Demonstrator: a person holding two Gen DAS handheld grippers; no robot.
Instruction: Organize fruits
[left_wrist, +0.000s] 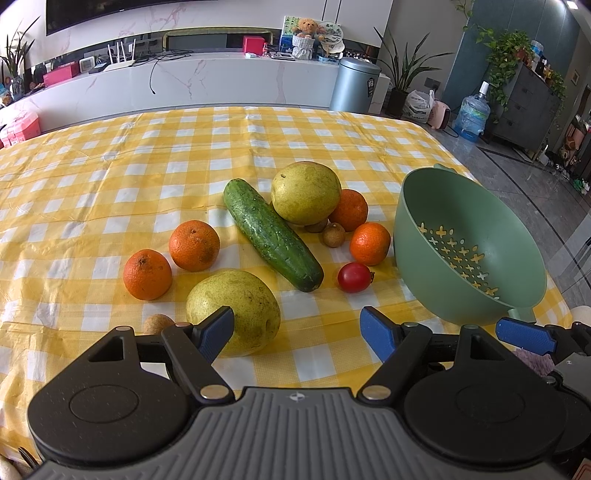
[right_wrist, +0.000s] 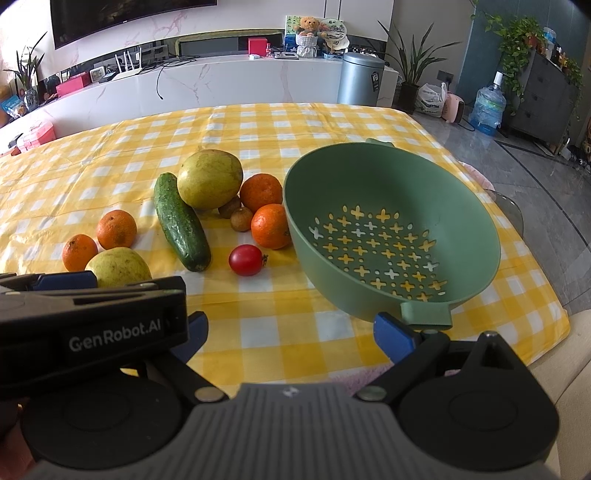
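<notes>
On the yellow checked cloth lie a cucumber (left_wrist: 271, 233), two pears (left_wrist: 233, 311) (left_wrist: 306, 192), several oranges (left_wrist: 194, 245), a red tomato (left_wrist: 354, 277) and small brown longans (left_wrist: 334, 235). An empty green colander (left_wrist: 469, 243) stands to their right, also in the right wrist view (right_wrist: 391, 225). My left gripper (left_wrist: 298, 332) is open and empty, just in front of the near pear. My right gripper (right_wrist: 290, 336) is open and empty, in front of the colander's handle (right_wrist: 426, 314). The left gripper's body (right_wrist: 92, 317) hides the right gripper's left finger partly.
The table's right edge (right_wrist: 546, 295) drops to a grey floor. A white counter (left_wrist: 207, 85), a metal bin (left_wrist: 354, 83), a water bottle (left_wrist: 472, 116) and plants stand behind the table. A longan (left_wrist: 158, 323) lies by my left finger.
</notes>
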